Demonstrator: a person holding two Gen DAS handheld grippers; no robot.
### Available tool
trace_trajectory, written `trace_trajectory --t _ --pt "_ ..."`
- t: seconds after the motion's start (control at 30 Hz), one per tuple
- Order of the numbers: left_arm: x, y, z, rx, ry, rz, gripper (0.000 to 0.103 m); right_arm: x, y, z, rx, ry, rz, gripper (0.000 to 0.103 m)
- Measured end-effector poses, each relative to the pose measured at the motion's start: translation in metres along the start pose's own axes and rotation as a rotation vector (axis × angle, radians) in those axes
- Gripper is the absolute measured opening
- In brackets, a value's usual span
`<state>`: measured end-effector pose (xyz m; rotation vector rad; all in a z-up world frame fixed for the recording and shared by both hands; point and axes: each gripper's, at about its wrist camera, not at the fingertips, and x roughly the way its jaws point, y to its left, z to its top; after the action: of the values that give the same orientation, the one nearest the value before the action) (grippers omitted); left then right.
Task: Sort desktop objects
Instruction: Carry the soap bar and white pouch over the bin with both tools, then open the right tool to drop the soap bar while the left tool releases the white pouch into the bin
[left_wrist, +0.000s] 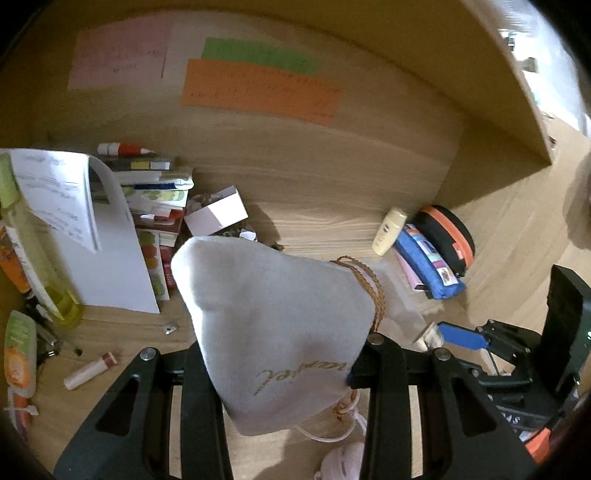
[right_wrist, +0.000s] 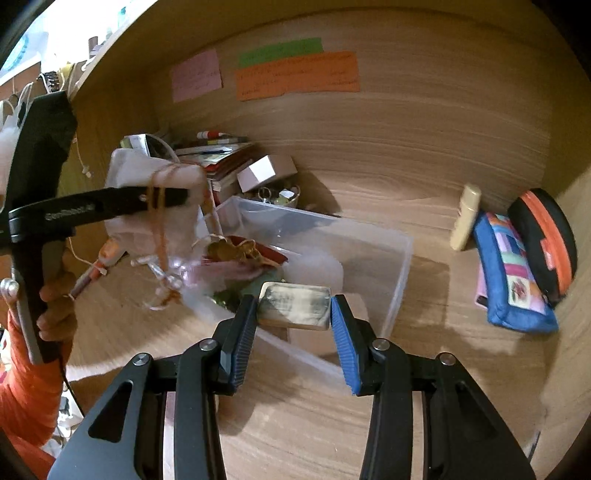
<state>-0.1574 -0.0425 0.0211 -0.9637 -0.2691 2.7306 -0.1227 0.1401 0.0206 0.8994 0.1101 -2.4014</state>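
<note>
Your left gripper (left_wrist: 280, 363) is closed on a soft white cloth pouch (left_wrist: 273, 321), pinched near its gathered neck; the fabric looks velvety, carries gold script lettering, and a braided tan cord (left_wrist: 373, 291) loops off its right side. In the right wrist view the pouch hangs clear of the table (right_wrist: 406, 206), up and to the left of the plastic box (right_wrist: 399, 258).

Your right gripper (right_wrist: 293, 314) is clamped on a small flat rectangular block (right_wrist: 294, 304), pale with grey smudges and rounded corners, squeezed between the ribbed blue pads (right_wrist: 345, 343). It sits over the near edge of the plastic box, which is clear, rectangular and thin-walled, with a jumble of small things inside that is too cluttered to make out.

The table is light wood with a visible grain. Against the right wall lean a blue patchwork zip case (right_wrist: 513, 273), a round black case with an orange zip (right_wrist: 546, 240) and a cream tube (right_wrist: 467, 216). At the back left you have a stack of books (left_wrist: 155, 192), a small white carton (left_wrist: 218, 216) and loose white paper (left_wrist: 110, 273). A lip balm stick (left_wrist: 90, 371) lies near the left edge. Orange (left_wrist: 258, 92), green (left_wrist: 258, 55) and pink (left_wrist: 118, 55) paper notes are stuck on the back panel.
</note>
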Motion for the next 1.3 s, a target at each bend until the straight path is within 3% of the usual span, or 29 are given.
trace_trajectory --t 0.47,0.7,0.87,1.0,1.17,1.3 --pt "0.053 0.026 -0.004 -0.046 0.095 -0.005 0.036 0.058 0.018 0.016 -0.063 0.087 0.037 0.038" --pt "0.058 0.025 -0.01 -0.007 0.1 0.016 0.038 0.072 0.027 0.012 -0.122 0.108 0.02 0.038" --pt "0.063 0.028 -0.011 -0.007 0.129 0.022 0.055 0.08 0.028 0.01 -0.14 0.119 0.007 0.038" --pt "0.065 0.031 -0.012 -0.025 0.144 0.021 0.059 0.08 0.029 0.01 -0.152 0.12 0.004 0.038" --pt "0.056 0.03 -0.012 -0.021 0.132 0.008 0.073 0.072 0.027 0.01 -0.132 0.112 0.016 0.039" --pt "0.047 0.028 -0.012 -0.015 0.114 0.02 0.075 0.064 0.024 0.013 -0.117 0.09 0.003 0.049"
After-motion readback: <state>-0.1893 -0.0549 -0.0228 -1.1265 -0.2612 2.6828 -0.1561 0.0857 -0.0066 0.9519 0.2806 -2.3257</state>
